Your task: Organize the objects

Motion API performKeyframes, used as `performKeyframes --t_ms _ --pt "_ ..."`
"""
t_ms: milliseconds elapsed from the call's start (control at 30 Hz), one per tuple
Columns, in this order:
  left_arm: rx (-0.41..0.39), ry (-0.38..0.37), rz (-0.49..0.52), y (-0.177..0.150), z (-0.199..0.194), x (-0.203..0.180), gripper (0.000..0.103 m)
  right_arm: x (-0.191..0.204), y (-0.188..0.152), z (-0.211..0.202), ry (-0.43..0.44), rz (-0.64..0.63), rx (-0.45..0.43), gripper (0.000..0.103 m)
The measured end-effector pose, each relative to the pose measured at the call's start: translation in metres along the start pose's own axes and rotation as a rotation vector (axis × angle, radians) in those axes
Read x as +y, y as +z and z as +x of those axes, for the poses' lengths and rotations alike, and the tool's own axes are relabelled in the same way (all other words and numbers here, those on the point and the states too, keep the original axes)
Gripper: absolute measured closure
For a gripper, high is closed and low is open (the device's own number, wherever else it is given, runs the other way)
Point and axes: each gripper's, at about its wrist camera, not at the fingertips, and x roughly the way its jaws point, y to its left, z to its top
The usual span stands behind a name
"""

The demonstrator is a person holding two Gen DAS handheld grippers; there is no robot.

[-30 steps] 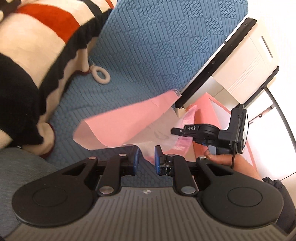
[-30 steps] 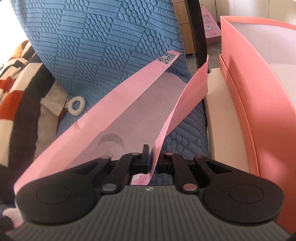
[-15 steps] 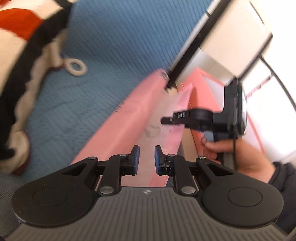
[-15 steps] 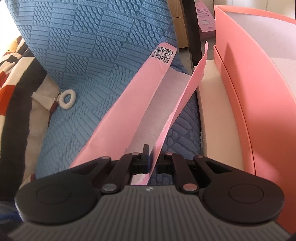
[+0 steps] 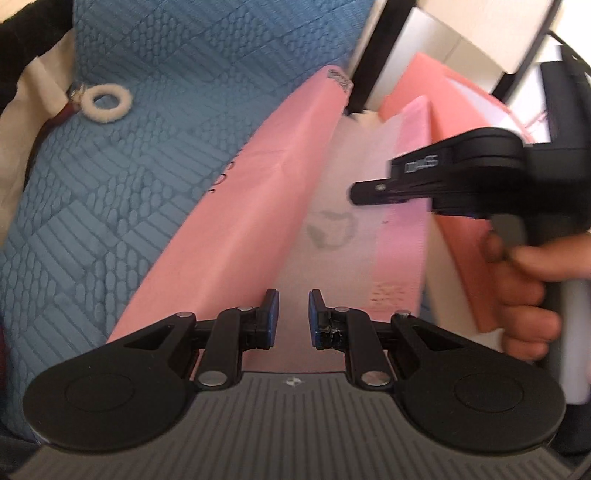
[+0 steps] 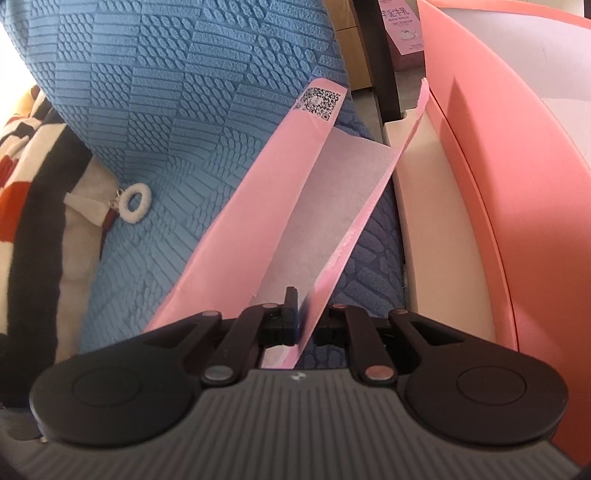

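Pink packaging sleeve (image 5: 258, 206), a long folded piece of pink card with a pale inner face, lies on a blue textured cushion (image 5: 129, 177) in the left wrist view, running from 6 o'clock up toward 1 o'clock. Dark lettering along its outer flap is too blurred to read, and a faint grey round mark on the inner face cannot be made out either. A code patch sits at its far tip, smeared. The left gripper (image 5: 293, 317) hangs over the near end with its fingers parted by a small gap, and nothing is pinched between them. At 3 o'clock the right gripper (image 5: 373, 192) comes in from the side, held by a hand (image 5: 524, 288); white letters on its body are unreadable. A white ring pull (image 5: 106, 102) lies at 10 o'clock.

From the right wrist view, the sleeve (image 6: 236, 236) shows a QR code (image 6: 320, 99) at 12 o'clock. The right gripper (image 6: 304, 314) has its fingers nearly closed on the sleeve's thin right flap; the right finger is hidden behind the flap. A pink box (image 6: 517, 184) fills 3 o'clock, cut off by the edge. A small pink carton (image 6: 402, 29) at 1 o'clock bears print too small to read.
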Motion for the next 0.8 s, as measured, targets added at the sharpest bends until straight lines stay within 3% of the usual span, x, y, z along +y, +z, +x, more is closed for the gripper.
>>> performKeyframes --t_ms 133,200,267,467,633,733,800 --pt "0.003 0.023 -0.048 -0.001 0.004 0.009 0.084 -0.002 -0.004 -0.007 0.026 0.043 0.004 0.085" --pt "-0.007 0.048 -0.051 0.000 0.003 0.011 0.084 -0.003 -0.009 -0.015 0.039 0.061 0.001 0.073" --pt "-0.015 0.060 -0.065 0.001 0.003 0.012 0.084 -0.003 -0.015 -0.026 0.024 0.069 -0.014 0.072" --pt "-0.041 0.064 -0.165 0.003 -0.003 0.028 0.084 -0.002 -0.024 -0.067 -0.082 0.033 -0.185 0.071" --pt "-0.077 0.043 -0.273 0.007 -0.010 0.046 0.084 0.010 -0.024 -0.083 -0.102 -0.067 -0.331 0.074" --pt "-0.097 0.038 -0.314 0.008 -0.014 0.055 0.084 0.028 -0.024 -0.071 -0.072 -0.160 -0.323 0.079" --pt "-0.110 0.034 -0.344 0.008 -0.017 0.061 0.084 0.033 -0.023 -0.057 -0.011 -0.175 -0.255 0.081"
